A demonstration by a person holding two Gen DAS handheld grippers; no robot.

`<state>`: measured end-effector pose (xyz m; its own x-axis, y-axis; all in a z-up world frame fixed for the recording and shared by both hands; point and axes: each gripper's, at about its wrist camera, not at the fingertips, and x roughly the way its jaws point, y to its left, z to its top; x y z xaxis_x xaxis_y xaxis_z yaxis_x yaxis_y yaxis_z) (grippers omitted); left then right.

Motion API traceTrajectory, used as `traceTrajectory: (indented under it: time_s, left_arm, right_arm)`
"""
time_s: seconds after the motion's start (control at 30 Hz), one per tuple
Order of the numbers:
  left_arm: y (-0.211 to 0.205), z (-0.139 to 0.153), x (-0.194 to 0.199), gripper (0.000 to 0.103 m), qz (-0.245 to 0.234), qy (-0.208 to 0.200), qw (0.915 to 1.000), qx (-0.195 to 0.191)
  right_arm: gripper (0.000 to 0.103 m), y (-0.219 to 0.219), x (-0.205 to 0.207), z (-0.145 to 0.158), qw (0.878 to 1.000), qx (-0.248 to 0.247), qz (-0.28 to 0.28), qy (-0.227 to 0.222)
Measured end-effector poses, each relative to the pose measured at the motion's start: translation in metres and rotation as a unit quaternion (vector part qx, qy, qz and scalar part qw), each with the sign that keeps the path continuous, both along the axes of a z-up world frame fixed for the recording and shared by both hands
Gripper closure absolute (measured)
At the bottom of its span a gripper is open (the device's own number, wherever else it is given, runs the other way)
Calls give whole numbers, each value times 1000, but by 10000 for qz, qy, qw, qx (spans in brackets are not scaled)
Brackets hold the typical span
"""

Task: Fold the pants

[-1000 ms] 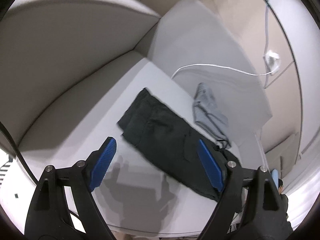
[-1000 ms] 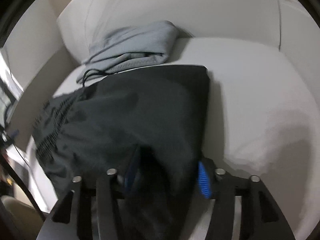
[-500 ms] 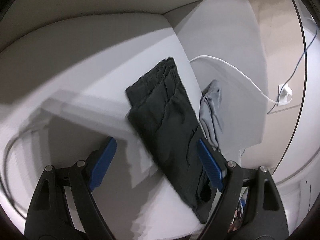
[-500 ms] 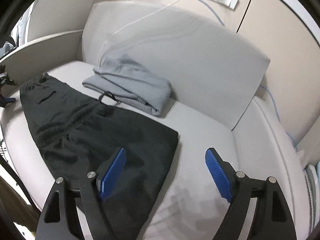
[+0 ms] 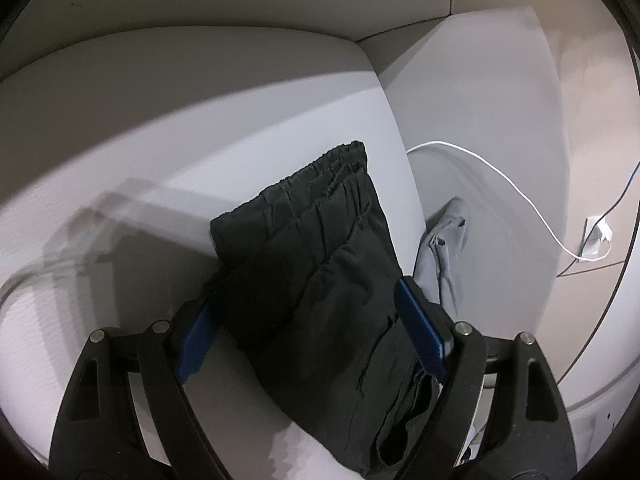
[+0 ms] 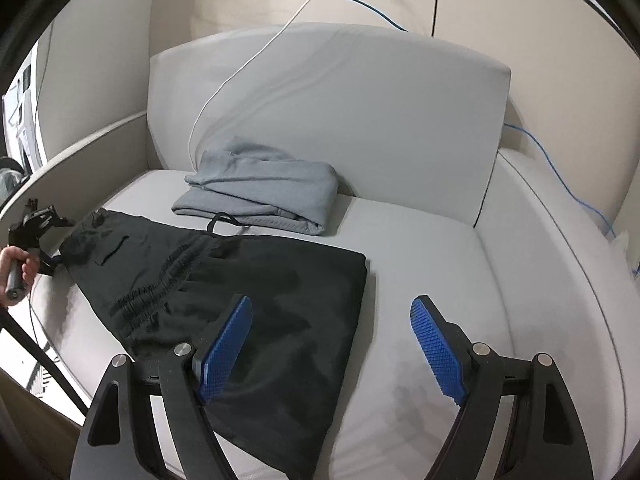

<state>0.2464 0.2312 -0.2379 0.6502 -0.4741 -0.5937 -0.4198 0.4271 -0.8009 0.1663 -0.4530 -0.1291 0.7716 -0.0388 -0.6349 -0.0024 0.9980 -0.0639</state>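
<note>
Black pants (image 6: 224, 280) lie folded flat on the light sofa seat (image 6: 420, 256); they also show in the left wrist view (image 5: 320, 264), elastic waistband at the far end. My left gripper (image 5: 316, 328) is open, its blue pads on either side of the near end of the pants, close above them. My right gripper (image 6: 332, 344) is open and empty, raised above the seat; its left pad is over the pants' edge, its right pad over bare cushion. The left gripper and the hand holding it appear at the far left of the right wrist view (image 6: 32, 236).
A folded grey garment (image 6: 260, 192) lies behind the black pants against the back cushion (image 6: 340, 92). A white cable (image 6: 240, 68) runs over the cushion to a wall outlet (image 5: 596, 236). A blue cable (image 6: 560, 172) hangs on the wall. Armrests bound both sides.
My right gripper let go of the pants, opened and pulled back and up. My left gripper swung round and came down close over the pants' end.
</note>
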Motion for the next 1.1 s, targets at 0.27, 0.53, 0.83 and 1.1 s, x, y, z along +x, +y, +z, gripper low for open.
traceTrajectory:
  time_s: [0.27,0.53,0.83,1.1]
  left_arm:
    - [9,-16,2,84,149,172,9995,-209]
    - [-1,22,0,89,-156,-383,9984,377]
    - [-23,88,14,90,-699,-994,9883,924]
    - [-65,151,24,90,-1329,-1576,9688,1376]
  right_arm:
    - [19,-3,-4,-2,9999,109,13,-21]
    - [19,-4,-3,-3,9998,181,31,14]
    - [19,-2,0,-7,9995,272,147,114]
    - [19,0,2,-14,9988,373,228,213]
